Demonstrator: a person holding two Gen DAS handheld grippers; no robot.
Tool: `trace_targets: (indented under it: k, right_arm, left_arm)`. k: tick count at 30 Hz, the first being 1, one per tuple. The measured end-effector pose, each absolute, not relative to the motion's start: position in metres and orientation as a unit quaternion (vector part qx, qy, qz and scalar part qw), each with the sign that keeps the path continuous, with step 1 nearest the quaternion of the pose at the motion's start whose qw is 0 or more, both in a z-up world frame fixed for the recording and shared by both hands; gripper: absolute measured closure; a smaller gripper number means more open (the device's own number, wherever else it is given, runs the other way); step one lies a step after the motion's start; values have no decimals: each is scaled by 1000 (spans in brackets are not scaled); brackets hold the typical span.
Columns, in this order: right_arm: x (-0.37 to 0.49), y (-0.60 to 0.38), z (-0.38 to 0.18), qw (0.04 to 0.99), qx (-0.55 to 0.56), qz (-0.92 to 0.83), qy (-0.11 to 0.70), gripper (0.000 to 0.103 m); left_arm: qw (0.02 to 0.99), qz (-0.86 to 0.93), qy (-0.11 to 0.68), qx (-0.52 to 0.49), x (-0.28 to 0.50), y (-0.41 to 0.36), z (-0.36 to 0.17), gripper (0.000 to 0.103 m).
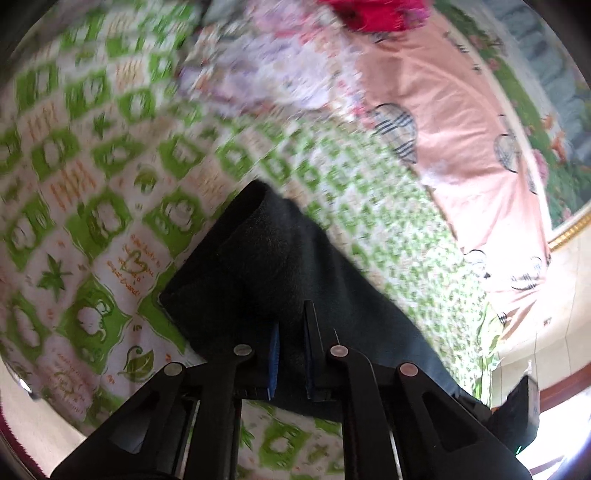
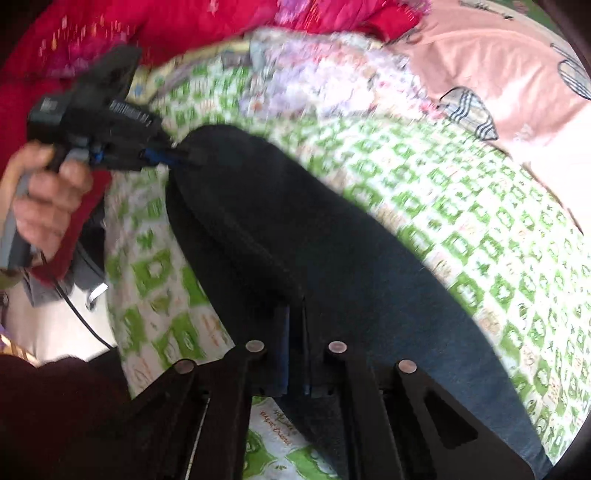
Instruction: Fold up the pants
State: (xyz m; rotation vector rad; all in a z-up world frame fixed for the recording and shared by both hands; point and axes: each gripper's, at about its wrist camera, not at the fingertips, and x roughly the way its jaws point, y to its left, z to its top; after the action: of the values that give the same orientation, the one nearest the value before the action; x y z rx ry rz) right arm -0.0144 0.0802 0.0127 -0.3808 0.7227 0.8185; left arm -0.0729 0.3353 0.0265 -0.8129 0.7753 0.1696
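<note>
While both tongs grip the dark cloth, the scene runs from largest to smallest like this:

Bed cover: a white sheet with green squares [image 1: 92, 221] lies under and beyond both tongs; a pink cloth with striped shapes [image 1: 454, 122] lies farther off, to the right of them, and red fabric [image 2: 184, 29] sits at the far edge.

Pants: the dark, near-black pants [image 2: 295, 229] stretch between the two tongs, draped over the green sheet. They look matte, slightly fuzzy, with a stitched seam running along one edge and a rounded, doubled-over end by the left tongs.

Handling: I judge them soft and limp, of middling weight, not slippery and not fragile. They will sag wherever unsupported, so hold them at the edges or corners of a fold, both ends lifted together, to keep the layer flat.

Person's hand: a hand [image 2: 48, 206] holds the handle of the left tongs, seen from the right wrist view.

Left tongs: the left gripper [image 1: 291, 354] is clenched on the pants, with dark cloth bunched between its blue-lined fingers.

Right tongs: the right gripper [image 2: 295, 350] is likewise clamped on the pants, with cloth pinched in the narrow slot between its fingers.

Blur: both views are smeared, so finer fabric detail cannot be told.
</note>
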Motion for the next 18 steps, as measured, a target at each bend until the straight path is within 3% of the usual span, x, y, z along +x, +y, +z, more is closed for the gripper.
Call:
trace_targets:
  k: [4,13,18]
  right_arm:
    - [-17,75,19,827,-177,407,345,97]
    - [-24,91,-12,809,-194,409,374,97]
    - [-18,83,-11,804,-149,422,392,82]
  left_arm:
    - [853,80,367,-361,-89,327,36,97]
    - [836,116,402,-355,-103,334,-4,97]
    - [836,127,405,-349,-109,335,-6,91]
